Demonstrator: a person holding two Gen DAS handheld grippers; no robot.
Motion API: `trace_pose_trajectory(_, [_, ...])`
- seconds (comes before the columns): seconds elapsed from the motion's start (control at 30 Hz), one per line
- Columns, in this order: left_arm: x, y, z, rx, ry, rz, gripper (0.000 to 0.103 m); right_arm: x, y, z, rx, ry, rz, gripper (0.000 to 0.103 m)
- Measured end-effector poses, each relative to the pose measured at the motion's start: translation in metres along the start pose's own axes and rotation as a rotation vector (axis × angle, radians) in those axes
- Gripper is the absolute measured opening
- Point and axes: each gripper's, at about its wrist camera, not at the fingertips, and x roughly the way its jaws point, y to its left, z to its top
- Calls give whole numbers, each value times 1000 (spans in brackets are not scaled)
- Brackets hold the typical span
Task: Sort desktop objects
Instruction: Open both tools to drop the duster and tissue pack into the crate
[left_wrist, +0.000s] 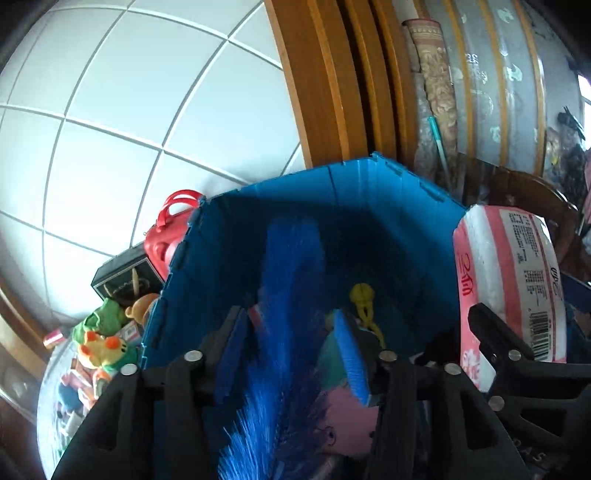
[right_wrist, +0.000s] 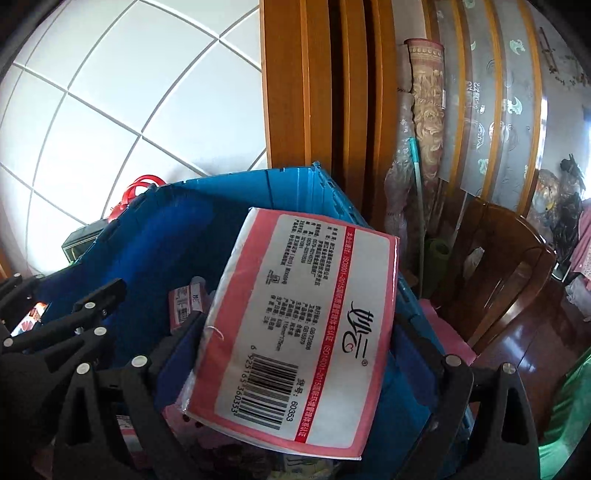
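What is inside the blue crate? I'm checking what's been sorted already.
Inside the blue crate: a blue feather duster, a yellow knotted cord and a small pink packet. The tissue pack and both grippers hide the crate's bottom.

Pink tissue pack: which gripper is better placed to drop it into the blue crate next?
Right. The right gripper holds the pink tissue pack above the blue crate. The left gripper is open, with only blue doll hair between its fingers.

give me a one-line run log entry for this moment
left gripper: open over blue crate, blue brush between jaws | right gripper: holding pink tissue pack above crate
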Motion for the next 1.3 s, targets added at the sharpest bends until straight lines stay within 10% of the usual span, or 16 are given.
trace_pose_trajectory(0.83, [-75, 49, -39, -105, -76, -39, 82, -48, 4, -4, 4, -38, -22, 103])
trace_pose_trajectory(1.3, [-157, 191, -143, -250, -136, 53, 93, -150, 139, -56, -74, -110, 101, 103])
